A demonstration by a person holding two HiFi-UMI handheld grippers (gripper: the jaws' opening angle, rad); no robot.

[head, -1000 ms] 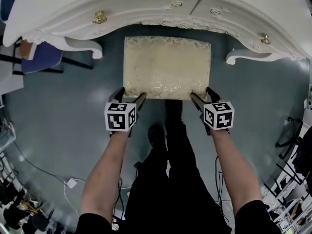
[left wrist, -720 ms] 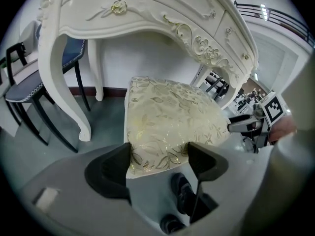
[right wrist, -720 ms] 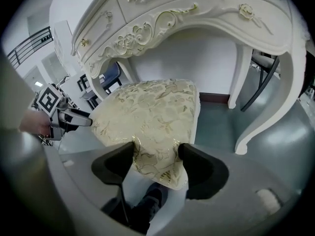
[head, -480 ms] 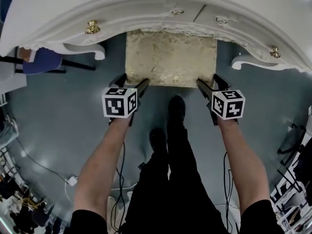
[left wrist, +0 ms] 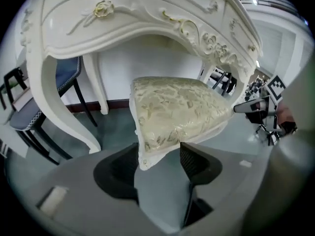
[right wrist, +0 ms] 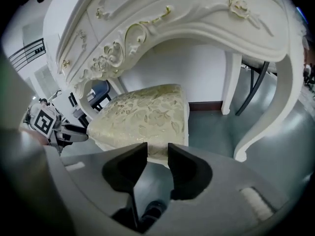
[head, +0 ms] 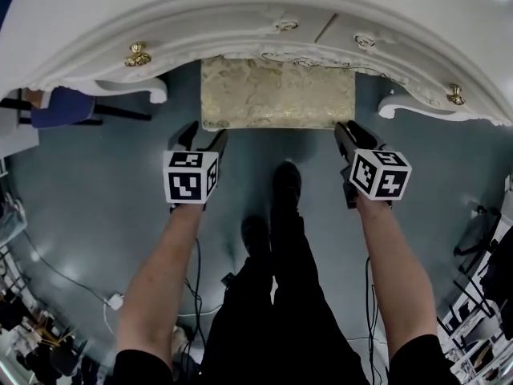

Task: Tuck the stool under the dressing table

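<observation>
The upholstered stool [head: 276, 95] stood on the floor [head: 96, 183], its seat partly beneath the vanity desk [head: 240, 22], the front edge exposed. The left claw [head: 203, 135], just narrowed to a moderate gap, was set round the front-left corner without pressing it. The right claw [head: 346, 131], just narrowed to a slit, held nothing beside the opposite corner. Both corners were best pushed evenly, so that the seat ran straight between the desk legs [head: 156, 89].

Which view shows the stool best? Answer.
Left gripper view: the stool shows cushion top, side and near corner. Head view catches only a front strip beyond the dressing table; right gripper view hides its near edge.
</observation>
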